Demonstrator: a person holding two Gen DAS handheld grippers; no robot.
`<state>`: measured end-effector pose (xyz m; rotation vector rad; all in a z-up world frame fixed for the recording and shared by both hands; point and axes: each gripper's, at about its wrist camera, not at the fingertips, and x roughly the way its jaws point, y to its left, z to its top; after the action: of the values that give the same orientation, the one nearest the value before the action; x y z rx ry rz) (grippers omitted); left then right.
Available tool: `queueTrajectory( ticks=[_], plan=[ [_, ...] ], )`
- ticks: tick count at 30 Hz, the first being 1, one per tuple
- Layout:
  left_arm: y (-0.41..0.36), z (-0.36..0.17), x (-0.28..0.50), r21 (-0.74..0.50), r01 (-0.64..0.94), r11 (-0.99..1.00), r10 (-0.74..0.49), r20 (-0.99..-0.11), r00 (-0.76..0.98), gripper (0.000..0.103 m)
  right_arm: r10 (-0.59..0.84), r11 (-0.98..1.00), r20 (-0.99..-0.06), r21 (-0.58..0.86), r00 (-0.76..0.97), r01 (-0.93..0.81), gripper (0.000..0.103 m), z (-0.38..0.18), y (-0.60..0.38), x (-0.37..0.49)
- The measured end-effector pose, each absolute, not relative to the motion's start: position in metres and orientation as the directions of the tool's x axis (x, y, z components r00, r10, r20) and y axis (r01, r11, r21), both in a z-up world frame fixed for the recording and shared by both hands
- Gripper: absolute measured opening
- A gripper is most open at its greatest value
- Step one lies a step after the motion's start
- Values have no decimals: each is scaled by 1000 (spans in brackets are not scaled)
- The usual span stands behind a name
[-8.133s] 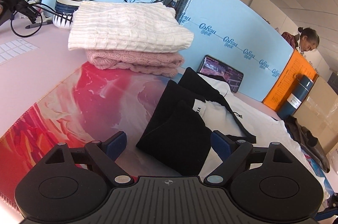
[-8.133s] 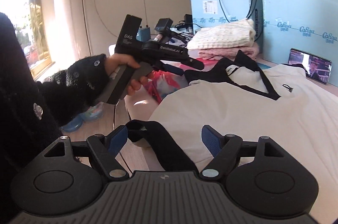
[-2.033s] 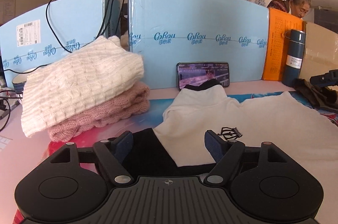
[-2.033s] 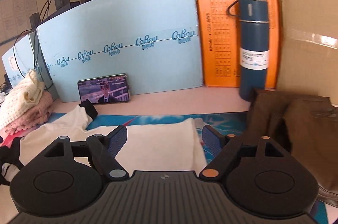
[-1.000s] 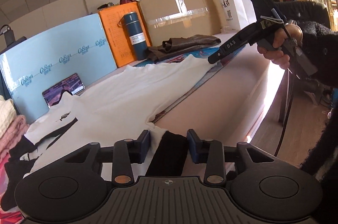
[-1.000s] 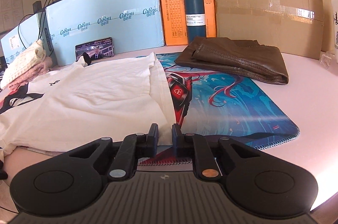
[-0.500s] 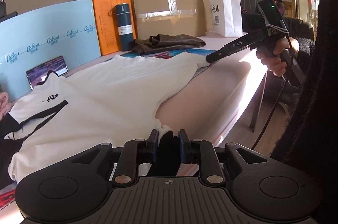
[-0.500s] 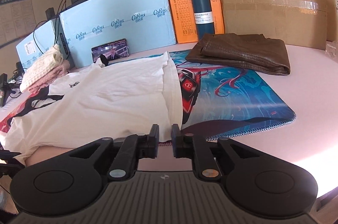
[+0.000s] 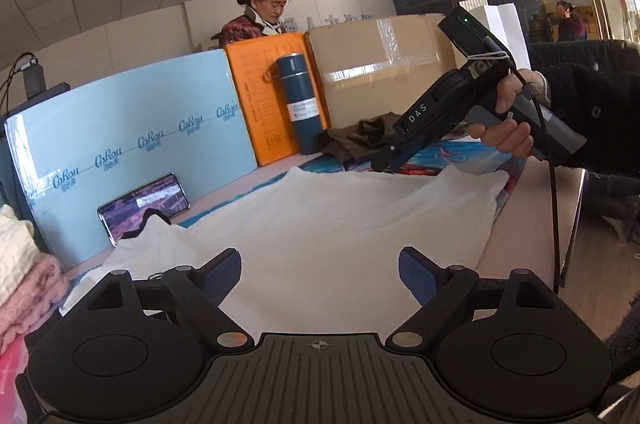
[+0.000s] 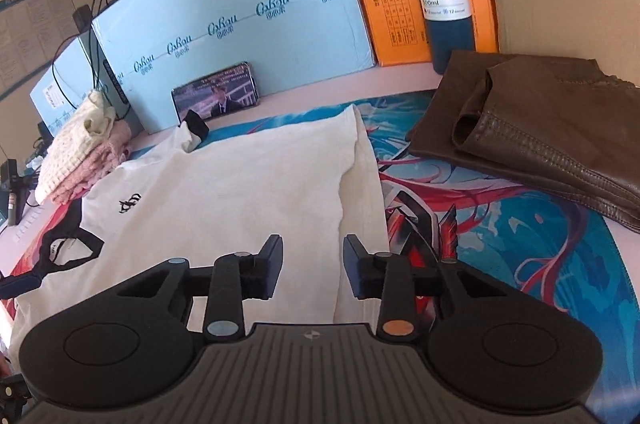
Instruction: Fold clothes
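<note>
The white cotton T-shirt with black collar trim [image 10: 224, 192] lies flat on the tabletop, long axis running left–right. The right hand-held gripper [image 10: 312, 260] hovers half-open just above its hem edge — nearer than the left hand-held gripper [image 9: 320, 272], spread wide and empty.

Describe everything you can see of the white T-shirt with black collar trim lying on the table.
The white T-shirt with black collar trim looks like soft cotton and carries a small black chest logo. It lies spread on the colourful printed mat, one side folded over so a doubled edge runs along its right. A black-cuffed sleeve points toward the propped phone. The folded brown leather garment lies apart from it. Both grippers hover open above it.
</note>
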<state>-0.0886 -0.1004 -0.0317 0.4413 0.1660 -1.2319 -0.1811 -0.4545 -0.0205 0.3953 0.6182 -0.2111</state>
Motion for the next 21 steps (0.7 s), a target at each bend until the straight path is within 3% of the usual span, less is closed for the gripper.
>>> queueTrajectory(
  ticks=[5, 10, 18, 21],
  plan=[
    [-101, -44, -74, 161, 949, 270, -856, -412, 314, 89, -107, 952, -622, 160, 776, 259, 24, -28, -439, -173],
    [-100, -45, -68, 123, 957, 264, -858, -423, 291, 89, -198, 977, -624, -63, 756, 205, 5, -29, -417, -168],
    [-102, -45, -66, 99, 961, 259, -860, -429, 276, 89, -301, 951, -619, -137, 726, 278, 1, -33, -438, -158],
    [-102, -46, -64, 89, 963, 255, -861, -432, 268, 89, -276, 951, -610, -63, 743, 302, 1, -27, -451, -162]
  ],
)
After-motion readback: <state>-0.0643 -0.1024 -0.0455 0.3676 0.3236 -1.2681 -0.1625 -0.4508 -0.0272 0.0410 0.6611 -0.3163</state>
